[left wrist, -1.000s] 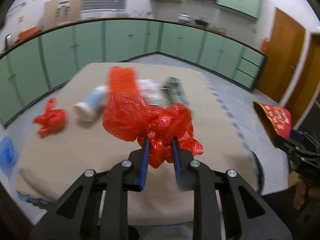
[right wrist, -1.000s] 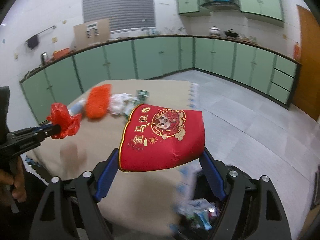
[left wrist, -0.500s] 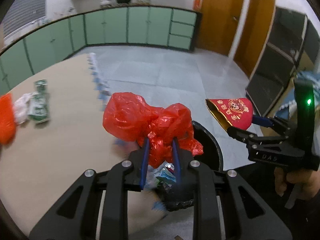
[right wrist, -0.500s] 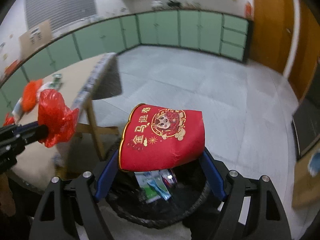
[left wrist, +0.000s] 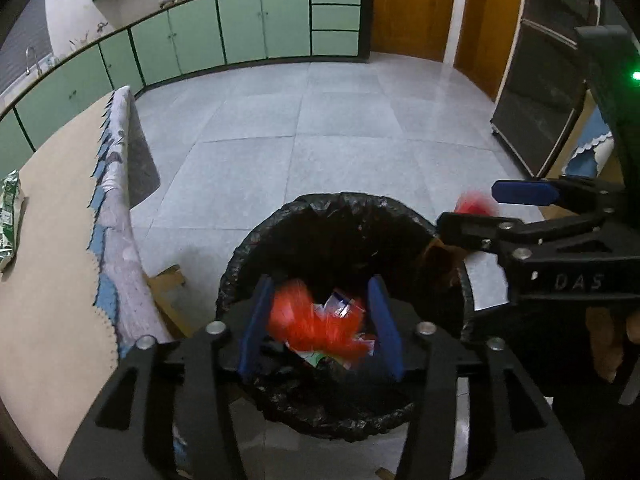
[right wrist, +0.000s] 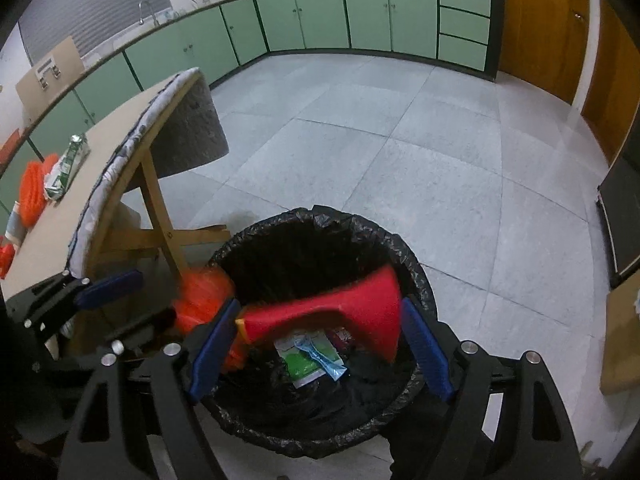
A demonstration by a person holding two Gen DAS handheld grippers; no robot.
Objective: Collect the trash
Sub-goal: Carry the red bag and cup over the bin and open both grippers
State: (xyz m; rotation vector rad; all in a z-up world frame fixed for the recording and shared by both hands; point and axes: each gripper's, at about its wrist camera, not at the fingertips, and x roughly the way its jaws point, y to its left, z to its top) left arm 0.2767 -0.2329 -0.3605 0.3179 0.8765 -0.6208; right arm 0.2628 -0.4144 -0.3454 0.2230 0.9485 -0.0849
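Red plastic bag (left wrist: 316, 326): thin crumpled film, near weightless, soft, no fixed shape. It's blurred between the left claw (left wrist: 320, 330) pads, directly over the open bin (left wrist: 256, 248), and looks to be dropping free; left jaws are opening and the pads seem clear of it. Film like this is best pinched at a bunched knot, since a loose flap would just slide out, and it may cling or drift on release, so letting go low over the mouth makes sense. Red printed packet (right wrist: 340, 312): stiffer, glossy, folded flat with a gold edge, light, likely slippery. It spans the right claw (right wrist: 320, 350) jaw to jaw, left edge at the left pad, right side sagging toward the right pad; jaws are opening, very wide, contact on the right pad not certain. It hangs inside the bin rim, above a green-white pouch (right wrist: 306, 354) and other wrappers at the bottom. Bin is lined with a black bag, rim crinkled, standing on the grey tile floor just beside the tabletop (right wrist: 60, 208) edge and its wooden legs. Both claws pitch steeply down into the bin mouth, left one coming in from the tabletop side, right one from the opposite rim, well clear of each other. More trash left on the tabletop: a green-white carton (right wrist: 66, 166), an orange mesh item (right wrist: 34, 190).
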